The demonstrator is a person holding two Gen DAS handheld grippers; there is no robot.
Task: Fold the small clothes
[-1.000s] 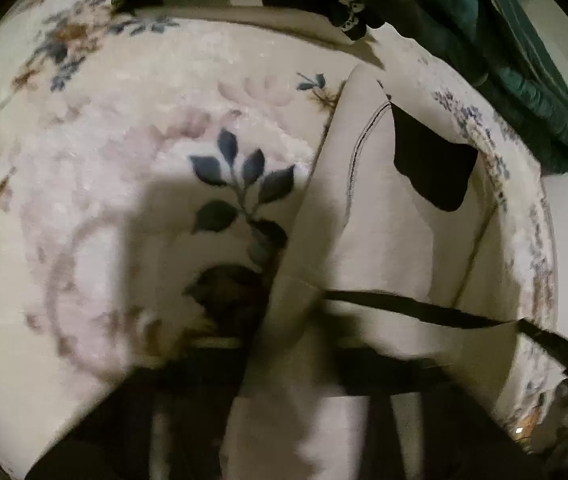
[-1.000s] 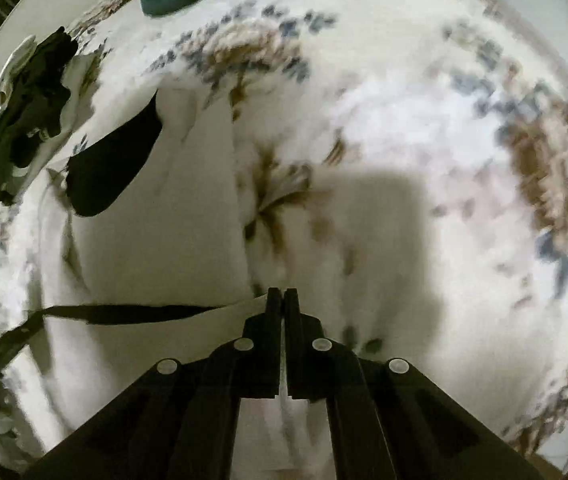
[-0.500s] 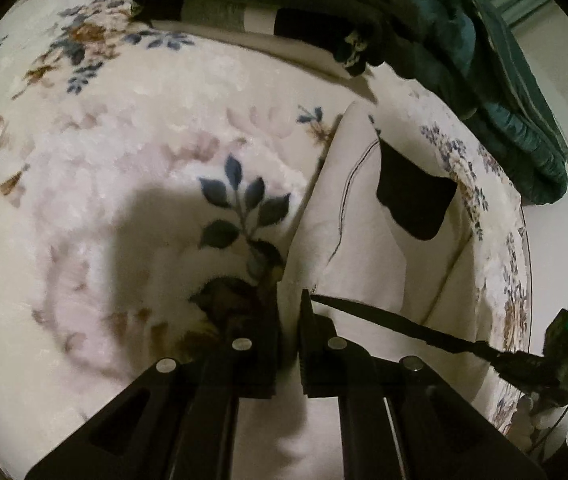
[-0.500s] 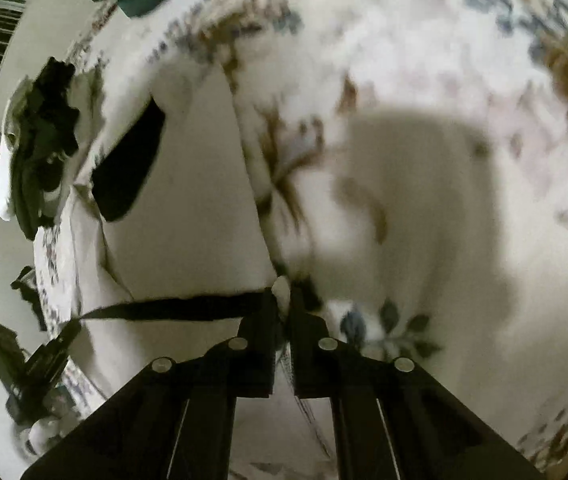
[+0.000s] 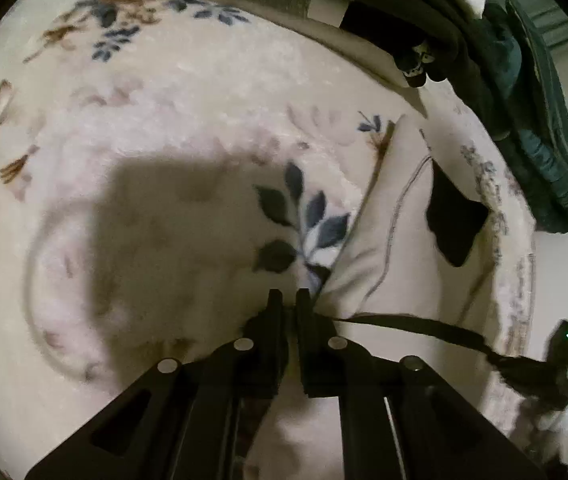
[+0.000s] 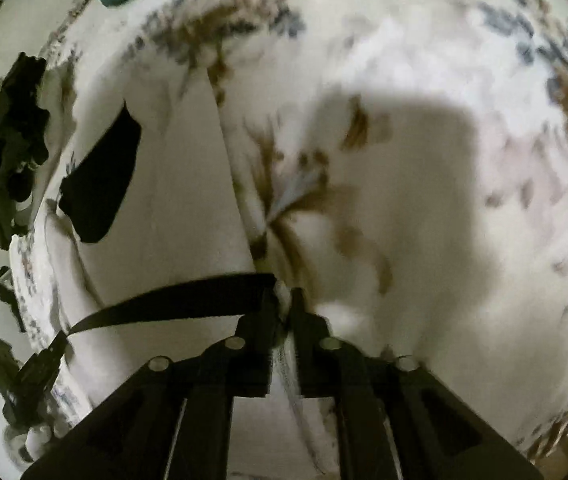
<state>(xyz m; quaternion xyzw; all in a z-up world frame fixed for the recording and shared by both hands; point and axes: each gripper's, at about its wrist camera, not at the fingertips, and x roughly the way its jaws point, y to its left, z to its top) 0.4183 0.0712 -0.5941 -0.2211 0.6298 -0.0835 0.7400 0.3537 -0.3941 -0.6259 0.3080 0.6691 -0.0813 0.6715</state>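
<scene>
A cream garment (image 5: 388, 240) with a black patch (image 5: 454, 220) and a black waistband lies on a floral plush blanket (image 5: 171, 128). My left gripper (image 5: 288, 300) is shut on the garment's near corner at the black band. The garment shows in the right wrist view (image 6: 171, 216), with its black patch (image 6: 101, 184). My right gripper (image 6: 281, 298) is shut on the other end of the black band (image 6: 187, 300). The band is stretched between both grippers, and the other gripper (image 5: 532, 372) shows at the right in the left wrist view.
A pile of dark and teal clothes (image 5: 524, 80) lies at the blanket's far right edge, seen as a dark heap (image 6: 11, 148) in the right wrist view. The blanket's edge and pale floor (image 5: 564, 288) are at the right.
Both grippers have moved with the garment's band end; the left wrist view has steadied from blur, and the garment now lies flatter and stretched between them.
</scene>
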